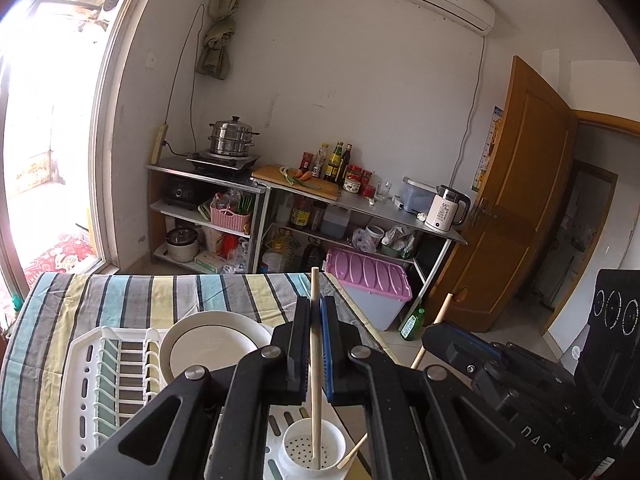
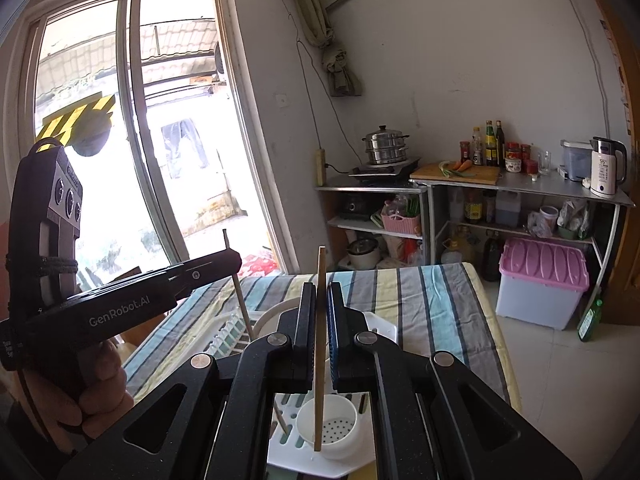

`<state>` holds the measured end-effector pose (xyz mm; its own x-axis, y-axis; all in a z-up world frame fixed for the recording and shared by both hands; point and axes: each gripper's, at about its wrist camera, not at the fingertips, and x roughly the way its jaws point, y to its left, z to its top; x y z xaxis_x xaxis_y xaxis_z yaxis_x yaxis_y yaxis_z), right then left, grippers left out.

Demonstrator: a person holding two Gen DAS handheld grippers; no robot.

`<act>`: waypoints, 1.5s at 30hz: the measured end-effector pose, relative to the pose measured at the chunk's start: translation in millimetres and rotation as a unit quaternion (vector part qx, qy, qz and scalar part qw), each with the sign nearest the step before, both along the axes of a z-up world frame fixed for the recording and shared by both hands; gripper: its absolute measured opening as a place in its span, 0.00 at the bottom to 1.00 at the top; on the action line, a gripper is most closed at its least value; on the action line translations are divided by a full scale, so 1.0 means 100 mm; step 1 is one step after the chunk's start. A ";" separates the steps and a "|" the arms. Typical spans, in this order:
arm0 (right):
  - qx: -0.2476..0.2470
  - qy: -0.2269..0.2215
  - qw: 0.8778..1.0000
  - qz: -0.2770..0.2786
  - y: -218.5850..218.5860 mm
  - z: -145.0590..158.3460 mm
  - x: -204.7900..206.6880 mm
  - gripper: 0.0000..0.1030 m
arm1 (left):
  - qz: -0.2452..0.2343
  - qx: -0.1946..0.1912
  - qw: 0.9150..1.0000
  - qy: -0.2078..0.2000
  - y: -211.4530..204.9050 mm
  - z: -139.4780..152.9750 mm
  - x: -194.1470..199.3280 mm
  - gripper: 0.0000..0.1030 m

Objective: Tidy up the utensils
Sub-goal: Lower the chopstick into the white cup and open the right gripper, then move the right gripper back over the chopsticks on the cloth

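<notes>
Both grippers, left gripper [image 1: 316,320] and right gripper [image 2: 320,304], each pinch one chopstick [image 1: 315,360] upright above the white utensil cup [image 1: 314,450] below, so nothing's dropped in yet, I'd say.

Both grippers crowd over the white utensil cup [image 1: 314,450] at the near corner of the dish rack [image 1: 86,380]. The left gripper [image 1: 316,308] and the right gripper [image 2: 321,292] each clamp an upright chopstick, and the right gripper's body [image 1: 500,364] sits close beside the left. A plate [image 1: 212,344] stands in the rack behind. The striped tablecloth [image 1: 160,292] beyond looks bare, though edges blur
</notes>
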<state>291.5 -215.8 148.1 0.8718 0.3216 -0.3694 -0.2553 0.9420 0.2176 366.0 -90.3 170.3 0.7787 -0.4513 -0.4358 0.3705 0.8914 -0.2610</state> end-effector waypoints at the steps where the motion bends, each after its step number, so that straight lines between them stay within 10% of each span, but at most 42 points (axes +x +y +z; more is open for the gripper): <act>1: 0.003 0.001 1.000 0.000 0.00 -0.02 0.03 0.05 | 0.000 -0.003 1.000 0.002 -0.01 -0.04 0.05 0.05; 18: 0.013 0.066 0.998 -0.001 0.00 -0.60 0.30 0.05 | -0.005 -0.004 0.997 0.077 -0.12 -0.84 0.35 0.05; 45: -0.009 0.077 0.997 -0.013 -0.16 -0.57 -0.13 0.14 | 0.016 0.073 0.996 0.042 0.13 -0.69 -0.49 0.13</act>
